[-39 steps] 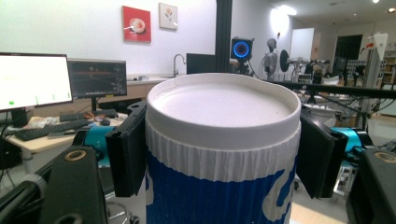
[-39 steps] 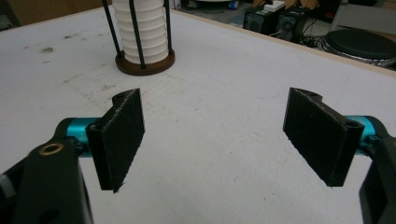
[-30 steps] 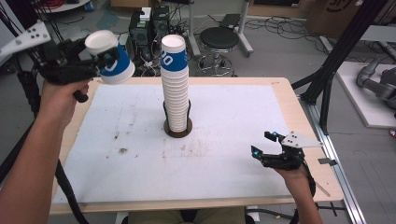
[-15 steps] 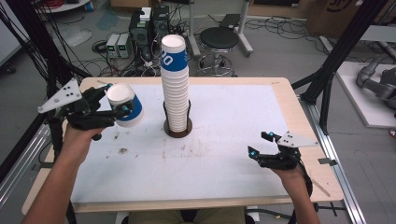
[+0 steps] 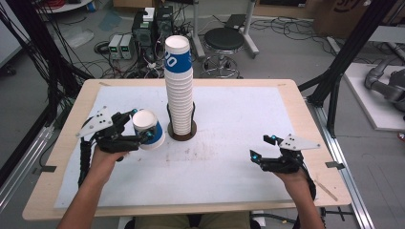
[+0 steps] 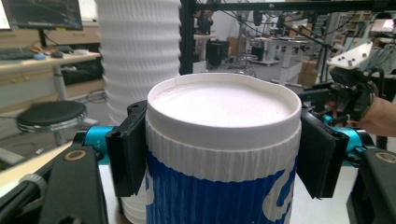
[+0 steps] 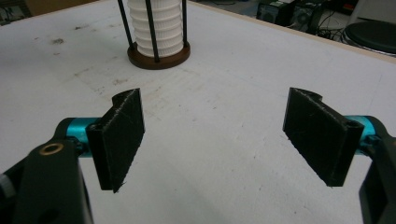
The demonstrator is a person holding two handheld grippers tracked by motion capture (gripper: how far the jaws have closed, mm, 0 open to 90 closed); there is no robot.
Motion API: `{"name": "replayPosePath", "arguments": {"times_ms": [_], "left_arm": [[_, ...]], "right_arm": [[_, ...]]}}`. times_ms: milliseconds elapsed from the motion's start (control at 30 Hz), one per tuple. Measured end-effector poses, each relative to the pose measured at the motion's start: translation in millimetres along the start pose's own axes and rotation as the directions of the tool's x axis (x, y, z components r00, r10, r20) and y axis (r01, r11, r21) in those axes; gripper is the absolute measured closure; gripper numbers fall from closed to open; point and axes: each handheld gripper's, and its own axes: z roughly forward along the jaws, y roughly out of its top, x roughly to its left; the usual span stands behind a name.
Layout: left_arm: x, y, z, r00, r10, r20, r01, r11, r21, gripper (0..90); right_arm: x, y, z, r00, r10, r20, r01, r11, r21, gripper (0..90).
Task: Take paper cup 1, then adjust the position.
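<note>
A tall stack of white ribbed paper cups (image 5: 179,86), the top one with a blue band, stands in a round brown holder (image 5: 181,134) with thin black rods near the table's middle. My left gripper (image 5: 143,135) is shut on a single white-and-blue cup (image 5: 148,129), held low over the white mat just left of the holder. In the left gripper view both pads squeeze that cup (image 6: 224,154) below its rim, with the stack (image 6: 140,51) behind it. My right gripper (image 5: 261,148) rests open near the front right; its fingers (image 7: 119,135) have nothing between them.
A white mat (image 5: 229,162) with brown stains covers most of the wooden table (image 5: 305,114). Past the far edge are a black stool (image 5: 230,40), cables and electronics boxes on the floor. Black frame legs (image 5: 334,81) rise at the right.
My left gripper has come down and toward the holder with the cup, from high at the back left to just above the mat. The right gripper has stayed put.
</note>
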Motion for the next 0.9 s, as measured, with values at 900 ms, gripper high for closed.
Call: {"name": "replayPosePath", "arguments": {"times_ms": [900], "left_arm": [[-15.0,-19.0,21.8,0.9963,-0.019,0.084,0.016,0.9994,0.032,29.0]], "right_arm": [[16.5,9.7,10.5,0.9947,-0.036,-0.096,0.034,0.999,-0.021,21.1]]}}
